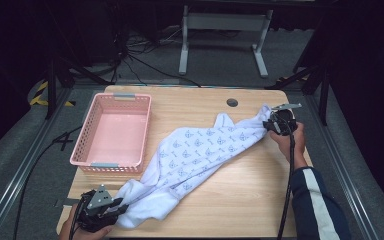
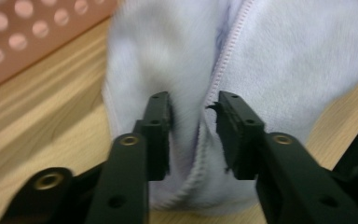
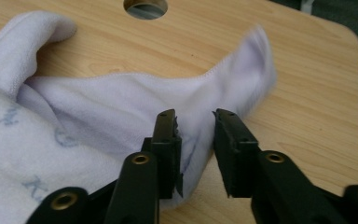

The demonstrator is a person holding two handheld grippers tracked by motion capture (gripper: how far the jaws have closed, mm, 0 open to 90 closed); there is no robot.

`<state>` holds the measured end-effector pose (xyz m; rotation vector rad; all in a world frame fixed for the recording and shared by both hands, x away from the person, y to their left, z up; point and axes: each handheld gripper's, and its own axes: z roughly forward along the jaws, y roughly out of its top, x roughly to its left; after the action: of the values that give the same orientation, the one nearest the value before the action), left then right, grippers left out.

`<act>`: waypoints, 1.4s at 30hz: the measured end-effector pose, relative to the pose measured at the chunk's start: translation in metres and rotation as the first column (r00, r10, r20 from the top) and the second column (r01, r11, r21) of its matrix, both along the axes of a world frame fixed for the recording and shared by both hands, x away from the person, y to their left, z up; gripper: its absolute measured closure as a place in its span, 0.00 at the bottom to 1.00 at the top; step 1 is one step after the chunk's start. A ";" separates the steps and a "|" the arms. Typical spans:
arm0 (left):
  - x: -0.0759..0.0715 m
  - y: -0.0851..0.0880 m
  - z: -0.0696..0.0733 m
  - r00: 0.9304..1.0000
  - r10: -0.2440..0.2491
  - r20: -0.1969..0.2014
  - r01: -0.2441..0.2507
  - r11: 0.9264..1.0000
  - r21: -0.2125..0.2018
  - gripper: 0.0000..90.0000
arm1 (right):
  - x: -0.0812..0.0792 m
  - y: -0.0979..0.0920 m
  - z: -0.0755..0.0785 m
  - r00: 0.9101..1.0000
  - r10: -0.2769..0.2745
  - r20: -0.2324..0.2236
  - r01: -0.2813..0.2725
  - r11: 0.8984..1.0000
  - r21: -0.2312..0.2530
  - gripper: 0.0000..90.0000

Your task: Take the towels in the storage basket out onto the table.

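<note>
Left gripper [image 1: 114,209] at table's 7 o'clock corner, jaws narrow with the garment [image 1: 195,155] hem between them; pads look slightly off the fleece, grip uncertain. Right gripper [image 1: 269,125] at 2 o'clock, jaws narrow around the other end, cloth touching one pad only. Garment lies stretched diagonally across the table [image 1: 240,200], beside the pink basket [image 1: 92,127]. Step looks like spreading flat. Next: clamp both ends firmly, then pull apart evenly.
</note>
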<state>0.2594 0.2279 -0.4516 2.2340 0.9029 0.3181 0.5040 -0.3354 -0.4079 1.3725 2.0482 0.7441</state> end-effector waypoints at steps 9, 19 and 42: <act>0.002 -0.019 0.010 0.997 -0.013 0.081 0.015 0.999 -0.028 0.56 | -0.047 0.030 0.021 0.973 0.219 0.069 -0.224 0.971 0.081 0.65; 0.032 -0.033 -0.003 0.999 0.019 0.051 -0.019 1.000 -0.001 0.57 | -0.131 0.160 -0.010 0.710 0.704 0.022 -0.701 0.703 0.122 0.74; 0.047 -0.007 -0.003 0.991 0.126 0.049 -0.124 0.992 -0.039 0.93 | -0.111 0.146 -0.041 0.793 0.591 -0.147 -0.597 0.802 0.002 0.79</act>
<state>0.3063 0.2212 -0.4547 2.1314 1.0152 0.4126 0.3935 -0.1897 -0.4489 0.7477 2.6341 0.8622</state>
